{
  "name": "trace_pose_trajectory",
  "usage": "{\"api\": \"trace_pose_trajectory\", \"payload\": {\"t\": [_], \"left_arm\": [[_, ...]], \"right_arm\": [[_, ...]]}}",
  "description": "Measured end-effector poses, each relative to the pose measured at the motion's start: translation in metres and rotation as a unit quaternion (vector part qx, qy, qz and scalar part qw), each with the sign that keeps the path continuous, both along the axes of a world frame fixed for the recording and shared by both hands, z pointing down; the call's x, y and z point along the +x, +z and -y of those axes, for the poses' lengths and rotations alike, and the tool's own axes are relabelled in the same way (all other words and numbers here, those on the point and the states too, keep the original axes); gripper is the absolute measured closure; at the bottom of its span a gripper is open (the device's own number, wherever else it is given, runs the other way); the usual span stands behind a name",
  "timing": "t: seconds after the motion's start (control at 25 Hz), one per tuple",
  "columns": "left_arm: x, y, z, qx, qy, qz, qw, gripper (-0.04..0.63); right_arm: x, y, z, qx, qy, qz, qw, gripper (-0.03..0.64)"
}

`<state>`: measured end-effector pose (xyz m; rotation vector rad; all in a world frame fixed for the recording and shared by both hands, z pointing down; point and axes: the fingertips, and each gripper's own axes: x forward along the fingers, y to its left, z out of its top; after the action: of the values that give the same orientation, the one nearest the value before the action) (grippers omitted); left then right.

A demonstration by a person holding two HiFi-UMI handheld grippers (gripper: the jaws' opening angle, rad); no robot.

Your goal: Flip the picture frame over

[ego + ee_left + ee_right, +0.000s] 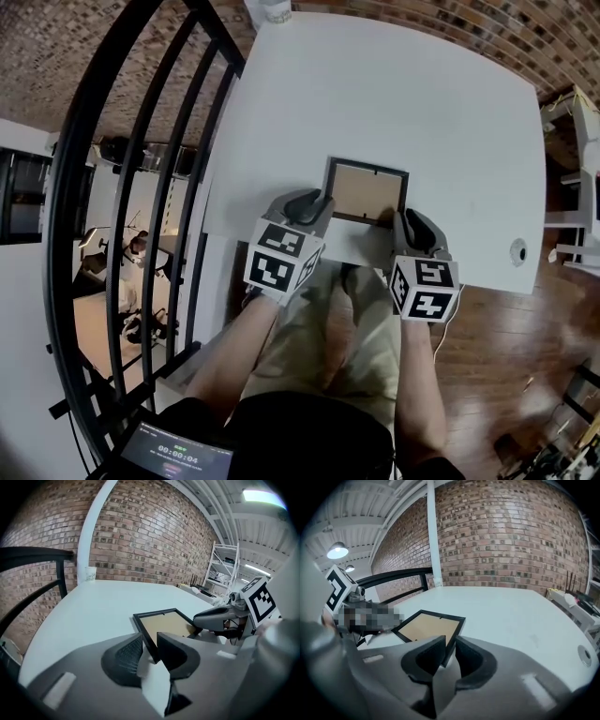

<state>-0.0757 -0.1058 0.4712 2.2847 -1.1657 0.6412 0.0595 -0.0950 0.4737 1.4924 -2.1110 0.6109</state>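
Khaki trousers (352, 323) fill the foreground as I work the rig from afar. At the near-left corner of the picture frame (367, 190), my left gripper (149, 637) stands released, jaws parted astride the corner rail with no pad pressing on it. Between the two grippers the frame lies flat on the white table (422, 103), brown backing board up, its near rail just inside the table's edge. At the frame's near-right corner my right gripper (449, 641) looks much the same: jaws a little apart around the rail, holding nothing.

With the backing uppermost and both grips slack, I judge the step in hand to be a clean let-go. Doing it well means drawing each gripper straight back from its corner with jaws wide, level and together. That way no pad snags the rail and drags or tilts the frame toward the edge.
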Motion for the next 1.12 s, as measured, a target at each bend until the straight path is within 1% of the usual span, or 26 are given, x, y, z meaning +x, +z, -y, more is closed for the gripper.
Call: {"api": "trace_pose_trajectory", "payload": {"t": [0.24,0.36,0.48,0.6,0.8,0.96,1.12], "left_arm": [[0.004,0.009,-0.001,-0.045,0.022,0.021,0.9985,0.482],[0.005,0.01,0.0,-0.064,0.027,0.016,0.9975,0.49],[0.004,0.009,0.001,-0.07,0.027,0.006,0.9972,0.493],[0.005,0.008,0.002,-0.07,0.022,-0.006,0.9973,0.494],[0.005,-0.001,0.0,-0.063,0.006,-0.043,0.997,0.491],[0.006,-0.017,0.0,-0.047,-0.004,-0.065,0.9967,0.491],[0.011,-0.039,0.0,-0.022,-0.012,-0.087,0.9959,0.492]], "right_arm": [[-0.002,0.001,-0.001,-0.009,0.003,-0.006,1.0,0.568],[-0.003,0.001,-0.001,-0.008,-0.001,-0.003,1.0,0.571],[-0.003,0.002,-0.001,-0.01,-0.004,-0.004,1.0,0.572],[-0.004,0.003,-0.001,-0.012,-0.008,-0.007,1.0,0.574],[-0.005,0.004,-0.001,-0.014,-0.008,-0.006,1.0,0.574],[-0.003,0.003,-0.002,-0.016,-0.009,0.0,1.0,0.574],[0.0,0.002,-0.001,-0.02,-0.009,0.01,1.0,0.575]]}}
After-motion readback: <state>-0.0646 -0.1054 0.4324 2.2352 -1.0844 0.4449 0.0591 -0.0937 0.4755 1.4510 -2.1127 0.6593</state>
